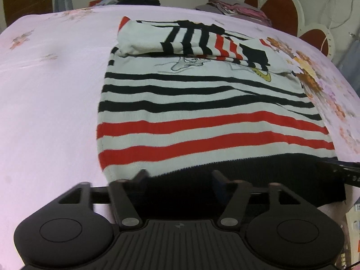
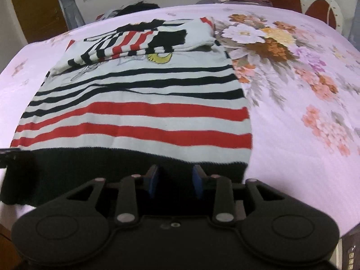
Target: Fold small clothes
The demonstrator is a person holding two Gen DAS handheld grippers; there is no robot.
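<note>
A small white sweater [image 1: 202, 103] with black and red stripes and a black hem lies flat on the pink bed, sleeves folded across its chest at the far end. It also shows in the right wrist view [image 2: 144, 103]. My left gripper [image 1: 178, 175] is open, its fingers over the black hem near the sweater's left corner. My right gripper [image 2: 175, 173] is open, blue pads showing, over the black hem near the right corner. Neither holds cloth.
The pink bedsheet [image 1: 49, 94] has a floral print [image 2: 270, 42] right of the sweater. Piles of clothes [image 1: 238, 9] lie at the far edge. A red and white headboard [image 1: 281, 9] stands at the back right.
</note>
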